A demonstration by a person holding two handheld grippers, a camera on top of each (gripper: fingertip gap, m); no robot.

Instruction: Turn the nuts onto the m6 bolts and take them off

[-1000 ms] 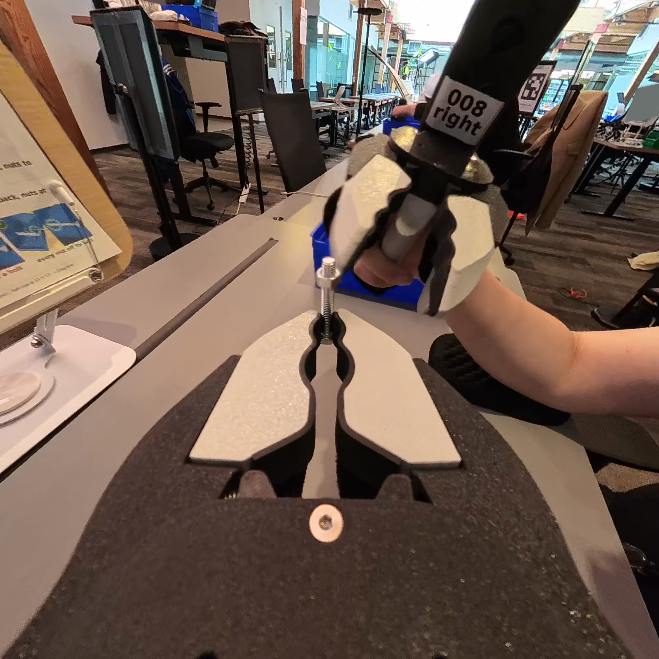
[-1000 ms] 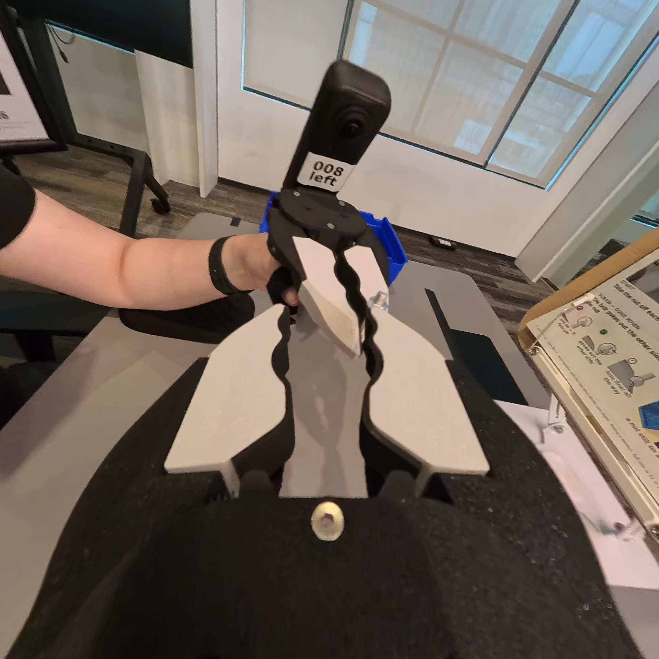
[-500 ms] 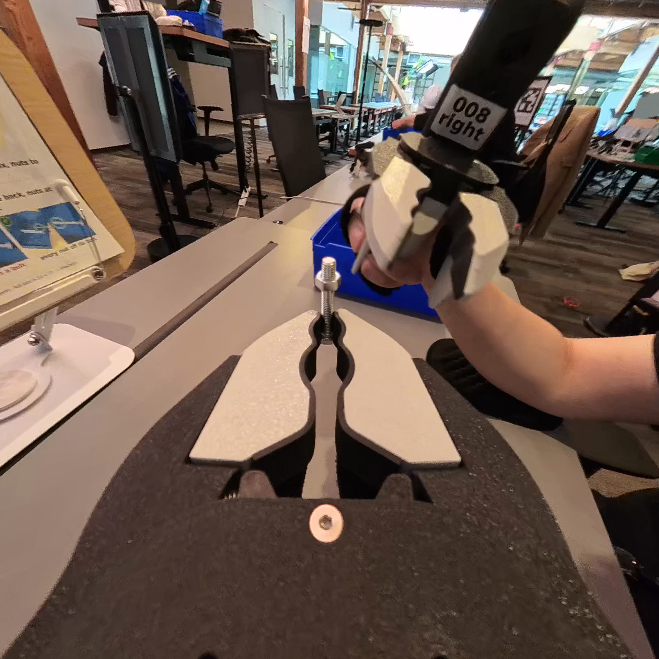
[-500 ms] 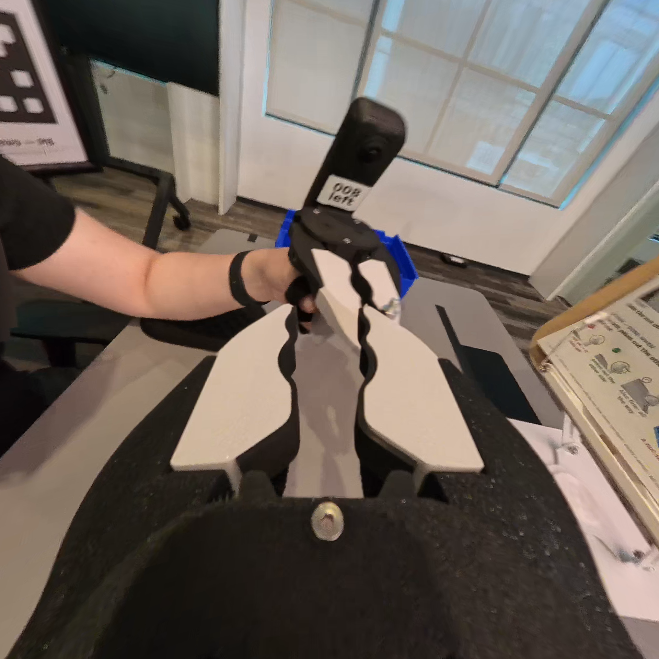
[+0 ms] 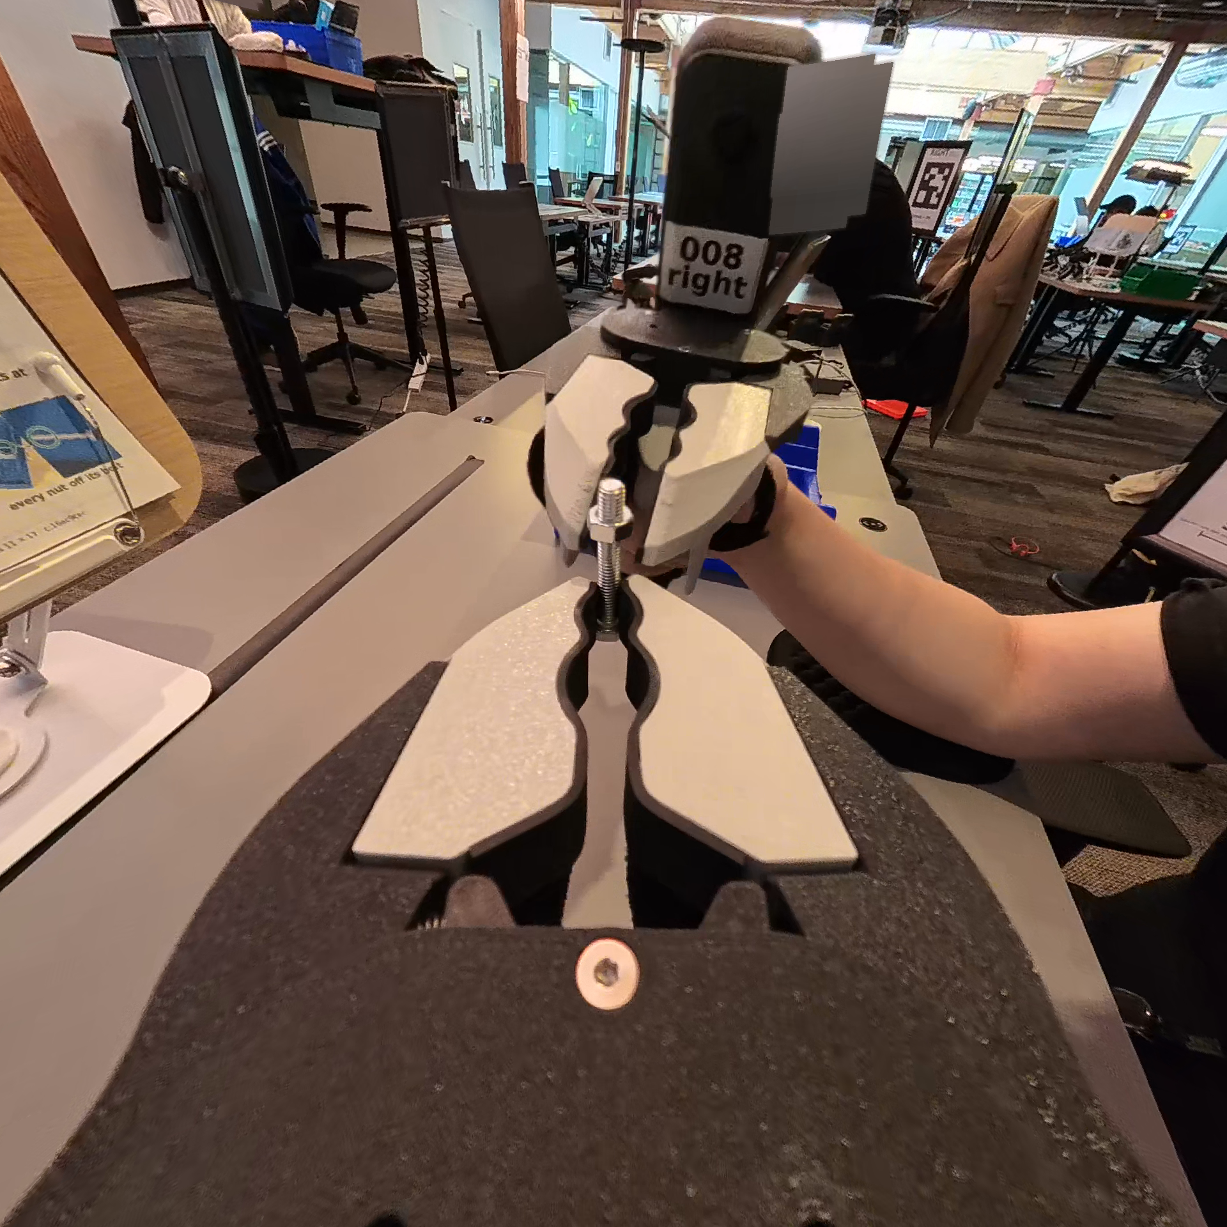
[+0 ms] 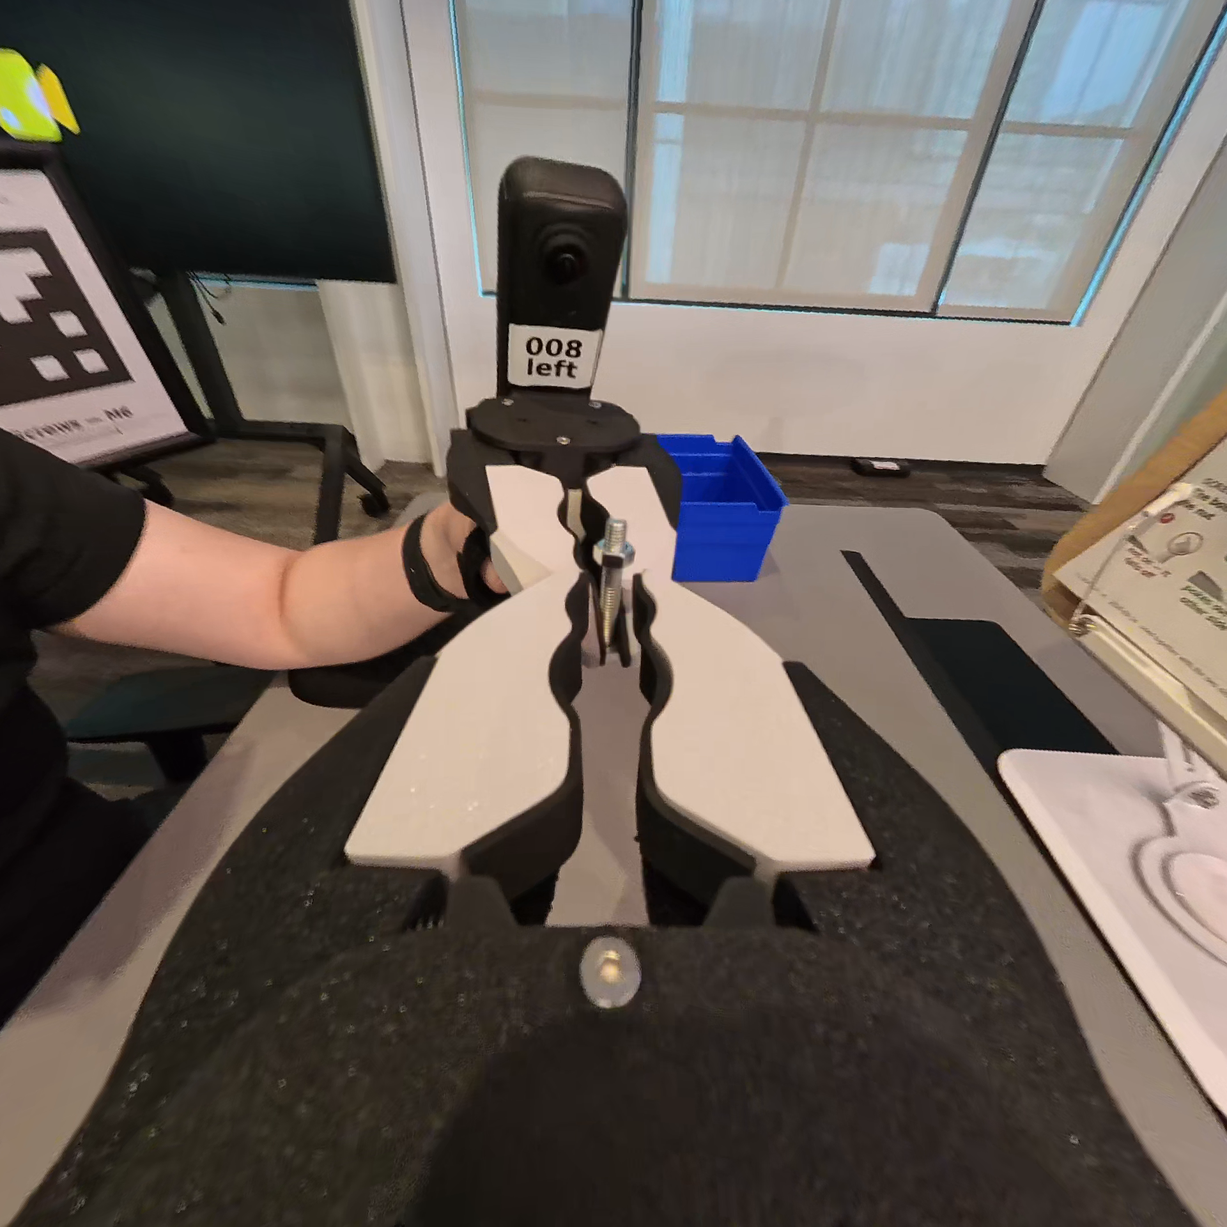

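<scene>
The left gripper (image 5: pixel 607 614) clenches its fingers on the lower shank of an upright silver threaded bolt (image 5: pixel 607 571) above the grey table (image 5: pixel 372 531), a silver hex nut (image 5: pixel 609 529) near its top, while the right gripper (image 6: pixel 607 591), fingers parted, straddles the bolt without gripping.

You hold a shiny threaded metal bolt (image 5: pixel 608 564) with its bright nut (image 5: pixel 608 531) between matt, grainy grey fingers (image 5: pixel 485 724), above a smooth matt grey worktop (image 5: pixel 372 531) and a glossy blue plastic bin (image 6: pixel 720 514).

Two wrist cameras face each other closely, sharing the upright bolt (image 5: pixel 609 564).
</scene>
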